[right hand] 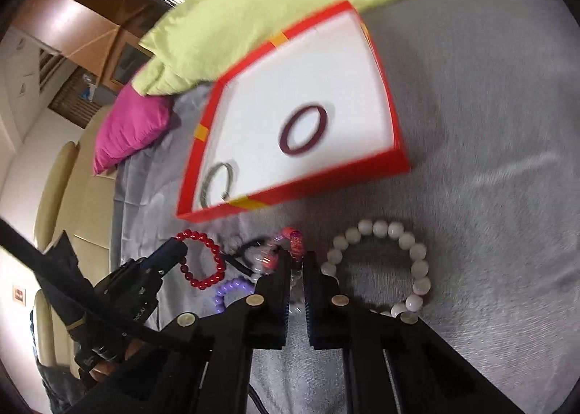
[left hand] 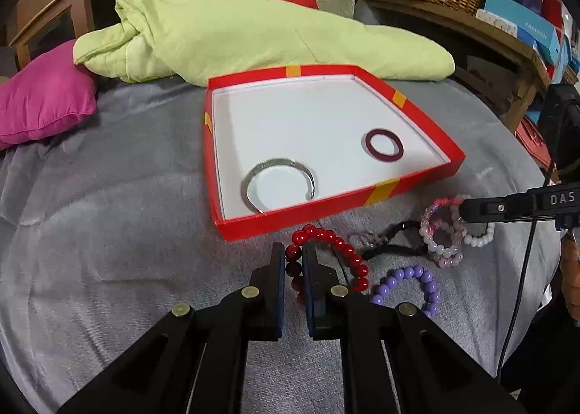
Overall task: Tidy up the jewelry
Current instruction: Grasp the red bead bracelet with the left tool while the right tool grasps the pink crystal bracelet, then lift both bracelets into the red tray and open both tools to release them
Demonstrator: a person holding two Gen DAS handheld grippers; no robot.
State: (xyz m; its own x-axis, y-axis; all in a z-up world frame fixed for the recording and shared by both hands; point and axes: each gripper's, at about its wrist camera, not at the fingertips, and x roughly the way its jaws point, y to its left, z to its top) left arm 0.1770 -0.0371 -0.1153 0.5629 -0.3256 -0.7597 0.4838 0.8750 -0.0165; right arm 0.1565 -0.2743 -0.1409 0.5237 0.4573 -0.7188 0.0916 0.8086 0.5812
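Both pairs of fingers pinch bracelets on the bed.

My left gripper (left hand: 293, 262) clamps the red bead bracelet (left hand: 337, 251), my right gripper (right hand: 297, 265) the pink bracelet (right hand: 295, 242), just before the red box (left hand: 326, 213) holding a silver bangle (left hand: 277, 178).

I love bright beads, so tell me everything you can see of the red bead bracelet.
The red bead bracelet is a loop of glossy round red beads, glass or plastic by the look. It lies on the grey blanket just in front of the red box. The left gripper is shut on one side of it.
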